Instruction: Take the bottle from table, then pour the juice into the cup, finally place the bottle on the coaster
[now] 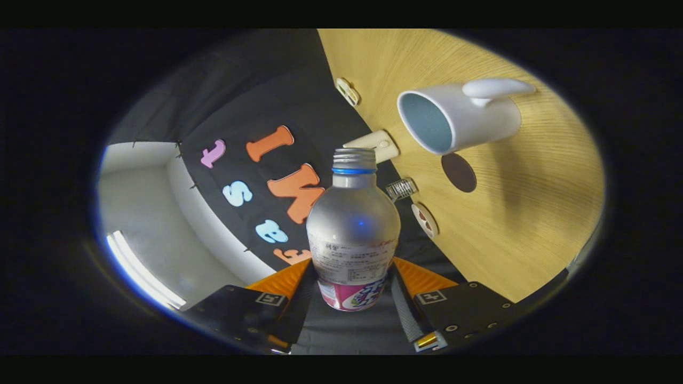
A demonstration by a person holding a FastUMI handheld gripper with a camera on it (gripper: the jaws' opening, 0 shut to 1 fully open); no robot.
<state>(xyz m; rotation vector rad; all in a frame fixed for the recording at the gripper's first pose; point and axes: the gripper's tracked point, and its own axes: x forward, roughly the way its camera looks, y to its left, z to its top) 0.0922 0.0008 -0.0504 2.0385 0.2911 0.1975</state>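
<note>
My gripper (pixel 352 277) is shut on a silvery bottle (pixel 353 229) with a pink and white label; both fingers press on its lower body. The whole view is rolled far over, so the wooden table (pixel 512 224) stands almost on edge to the right of the bottle. The bottle's threaded neck (pixel 355 160) has no cap and points ahead of the fingers. Beyond and to the right of the neck stands a white cup (pixel 459 117) with a pale blue inside and a handle; its mouth faces the bottle. A dark round coaster (pixel 459 172) lies on the table just beside the cup.
Small fittings sit along the table's back edge: two pale clips (pixel 373 145), a clear ribbed piece (pixel 401 188) and a round white and red disc (pixel 425 220). Behind them hangs the black cloth wall (pixel 240 122). A white wall with a light strip (pixel 139 272) is past the cloth.
</note>
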